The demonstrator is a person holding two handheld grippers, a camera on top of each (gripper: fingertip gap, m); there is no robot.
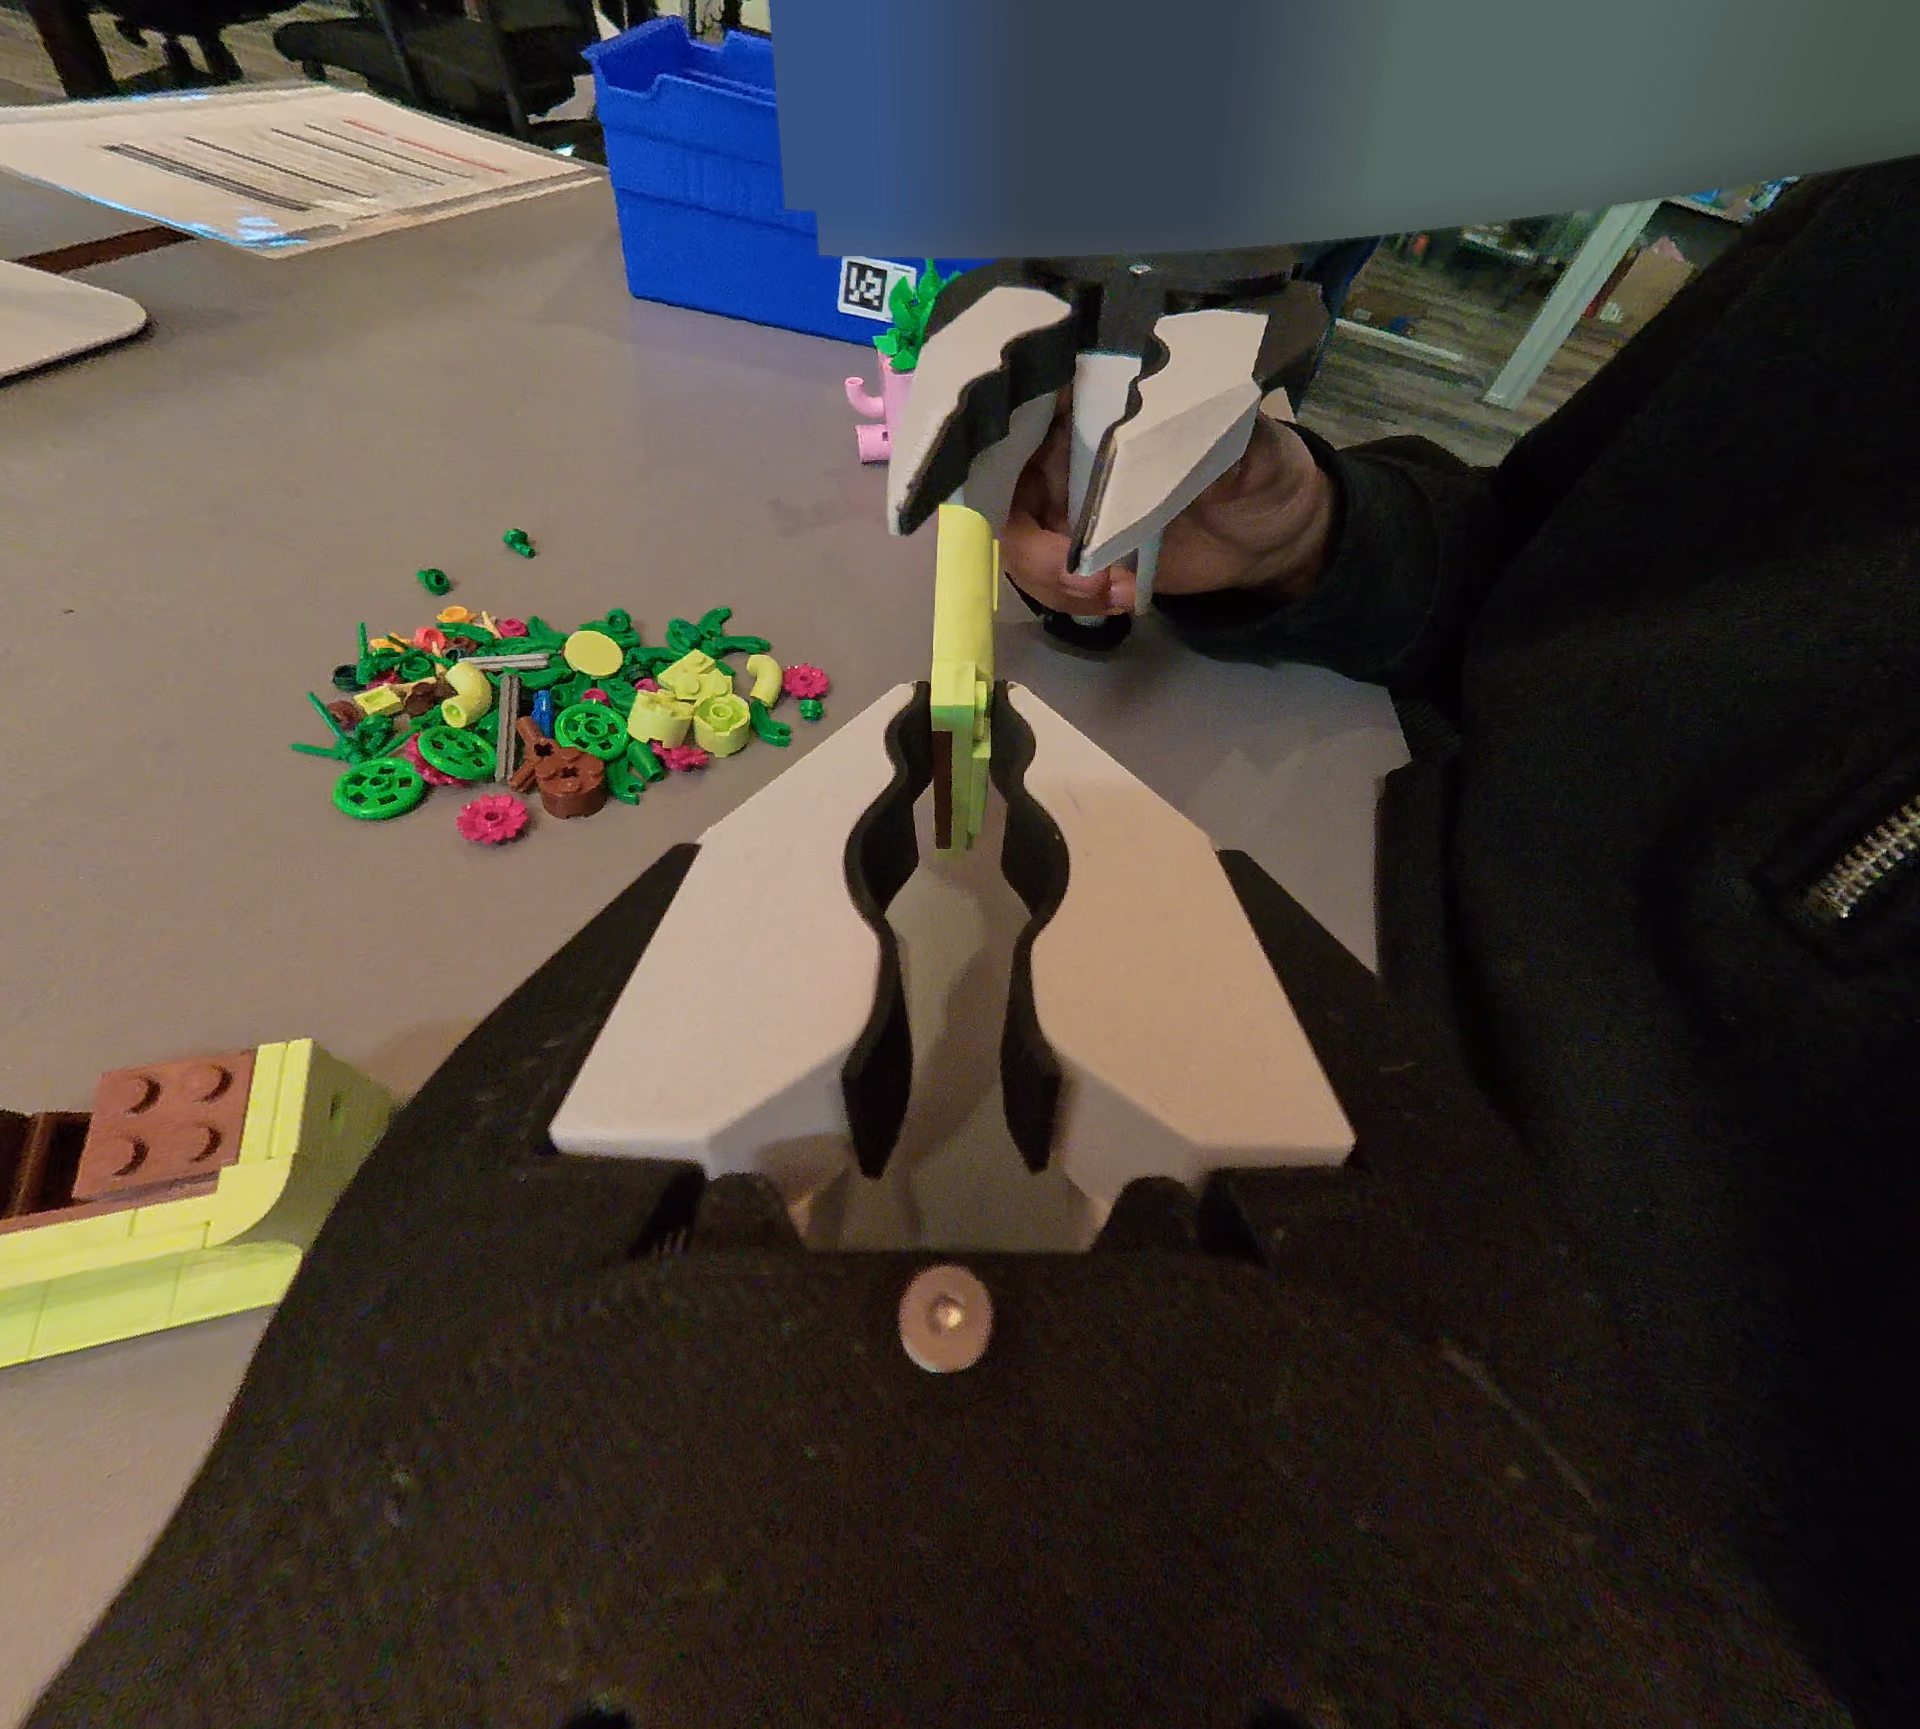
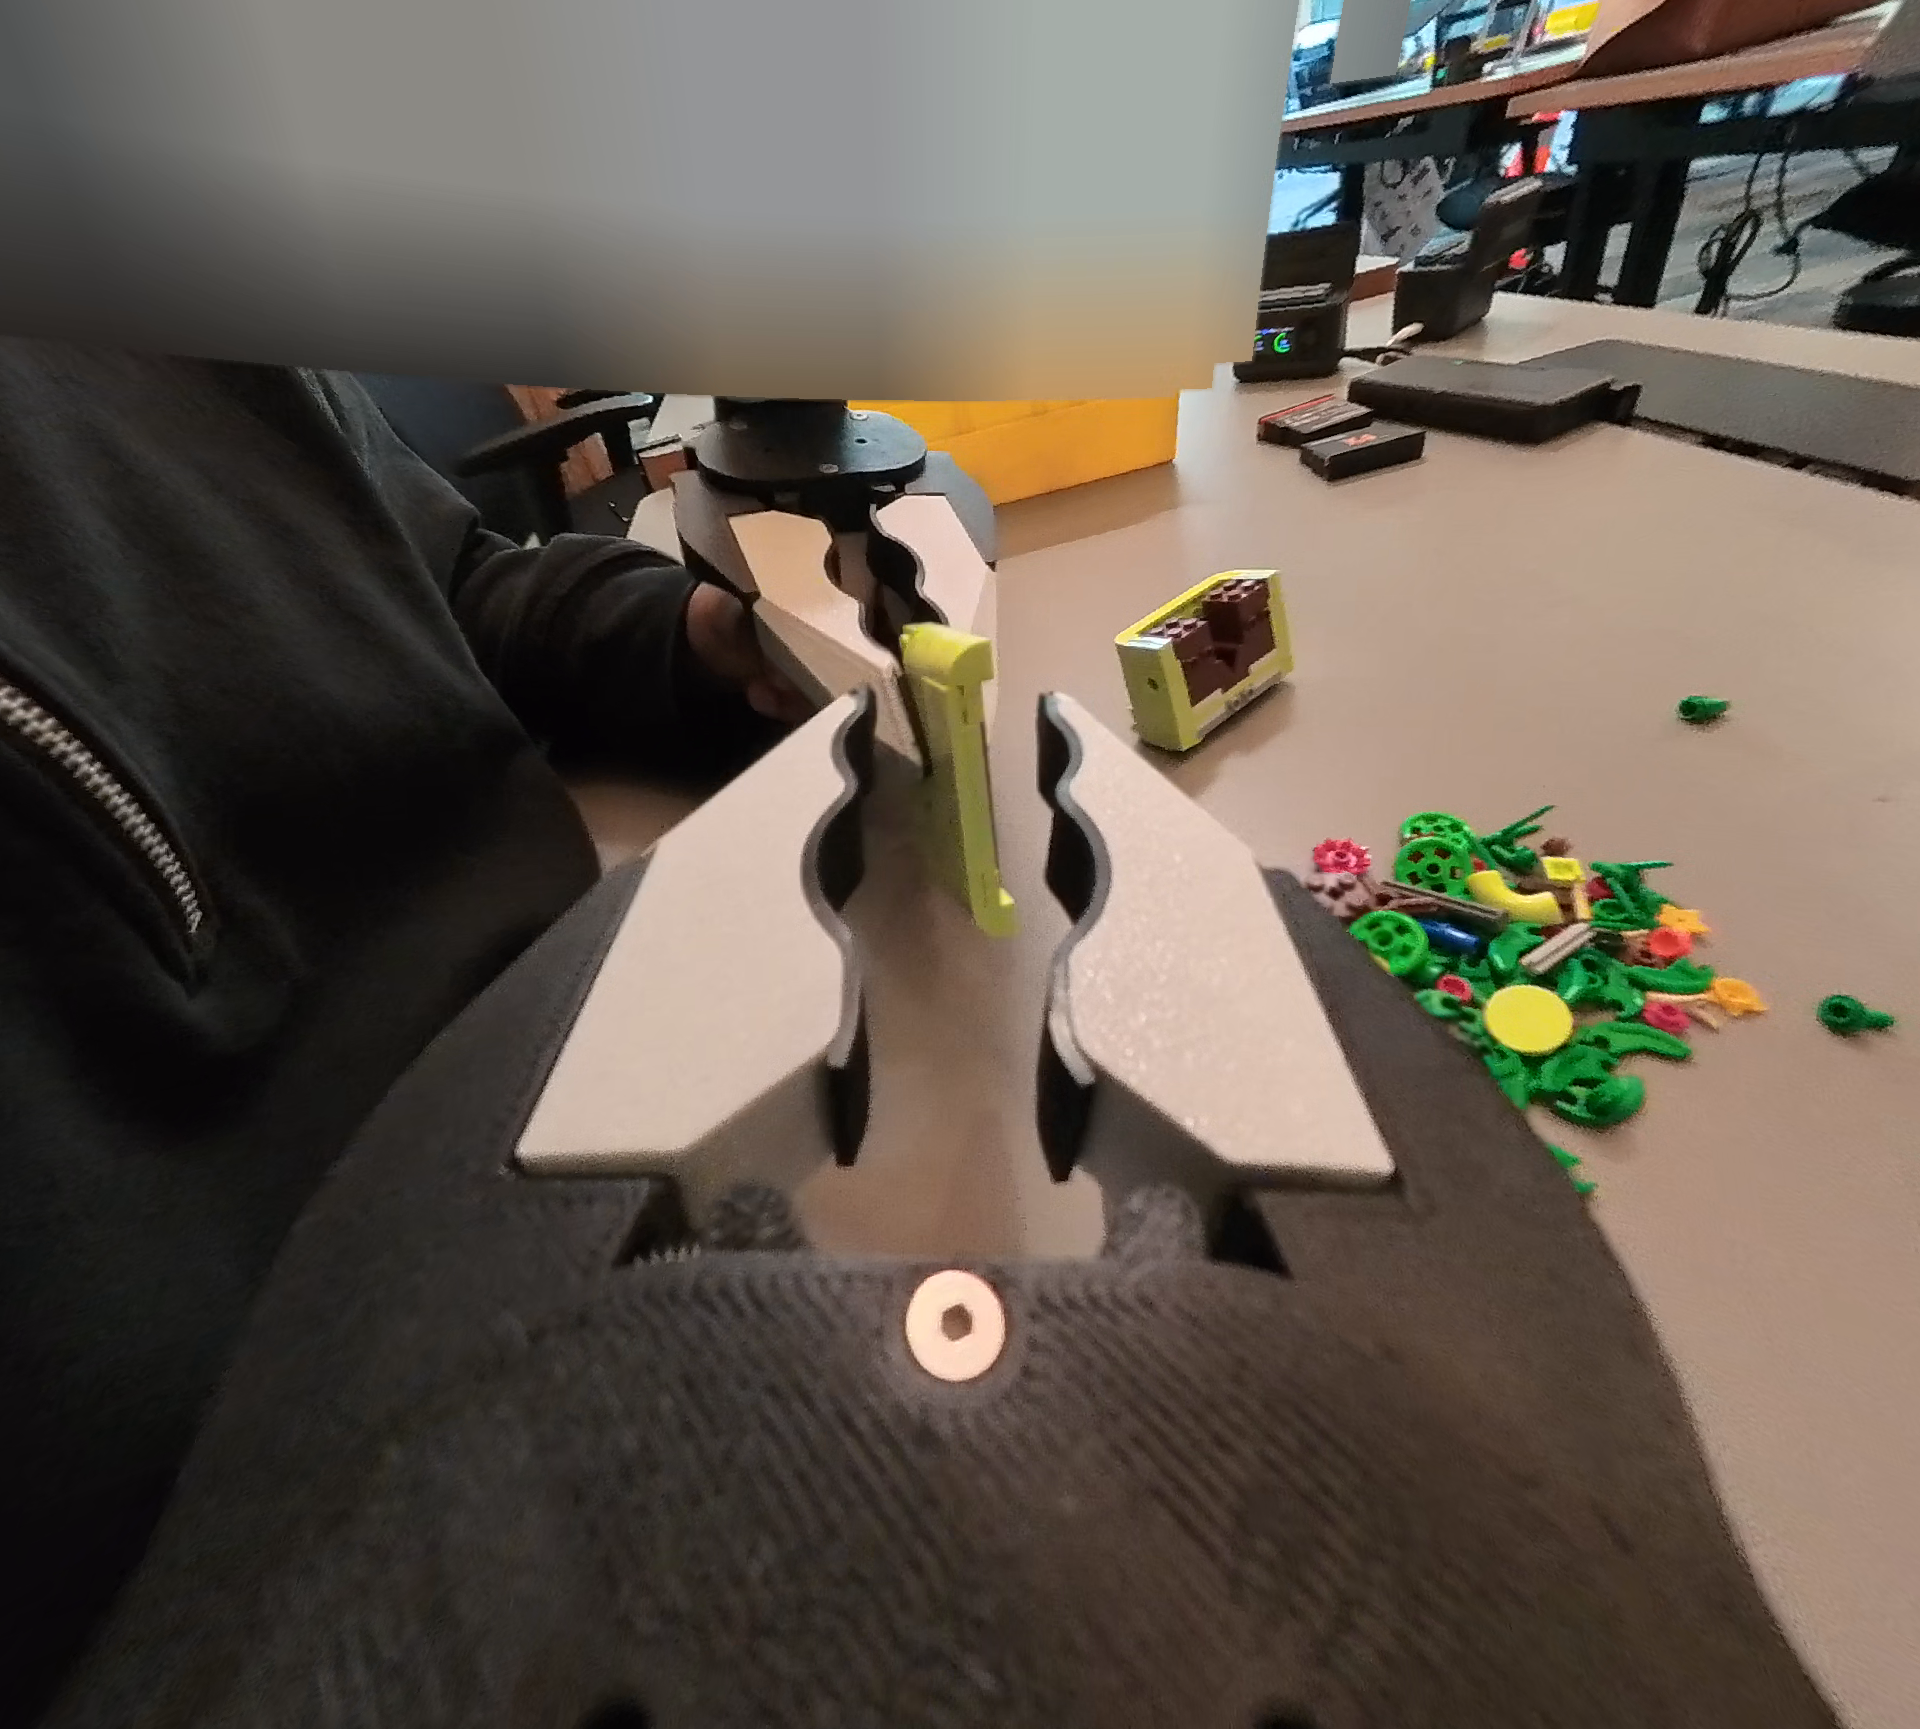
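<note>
Between both grippers, lime brick panel [image 1: 961,692] pinched by left jaws, right jaws parted around it

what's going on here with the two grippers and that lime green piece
A person in a black jacket holds a gripper in each hand over a grey table. The left gripper is shut on a flat lime-green brick panel, held upright. The right gripper is open, its fingers on either side of the panel without clamping it. A pile of small loose bricks and a lime-and-brown brick box lie on the table.
</note>
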